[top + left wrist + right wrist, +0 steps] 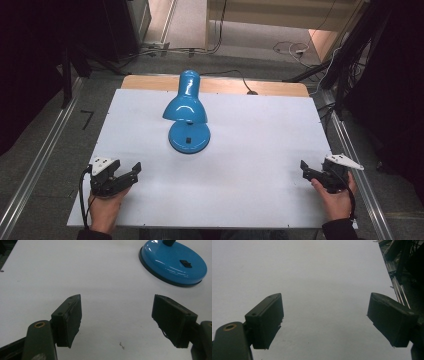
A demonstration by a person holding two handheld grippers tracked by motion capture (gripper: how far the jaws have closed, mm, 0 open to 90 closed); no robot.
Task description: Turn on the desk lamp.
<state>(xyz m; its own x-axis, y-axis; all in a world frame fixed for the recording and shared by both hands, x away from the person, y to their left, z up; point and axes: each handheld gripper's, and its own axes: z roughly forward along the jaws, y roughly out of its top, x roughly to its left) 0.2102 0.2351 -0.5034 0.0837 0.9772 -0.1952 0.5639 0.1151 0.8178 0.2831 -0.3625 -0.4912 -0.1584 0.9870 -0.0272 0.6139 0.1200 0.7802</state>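
A glossy blue desk lamp point(186, 112) stands near the middle of the white table point(250, 165), its shade bent forward over its round base point(174, 262). A black switch sits on that base. My left gripper point(131, 172) rests at the table's front left, held by a hand, jaws wide apart with nothing between them point(117, 320). The lamp base lies ahead of it and to the right. My right gripper point(306, 170) is at the front right near the table's edge, open and empty point(325, 317), over bare white surface.
The lamp's black cord point(239, 77) runs off the back of the table. A wooden strip point(270, 89) edges the far side. Metal rails point(40, 160) flank the table on the floor, and cables point(292, 49) lie on the floor behind. The table's right edge point(387, 270) is close to my right gripper.
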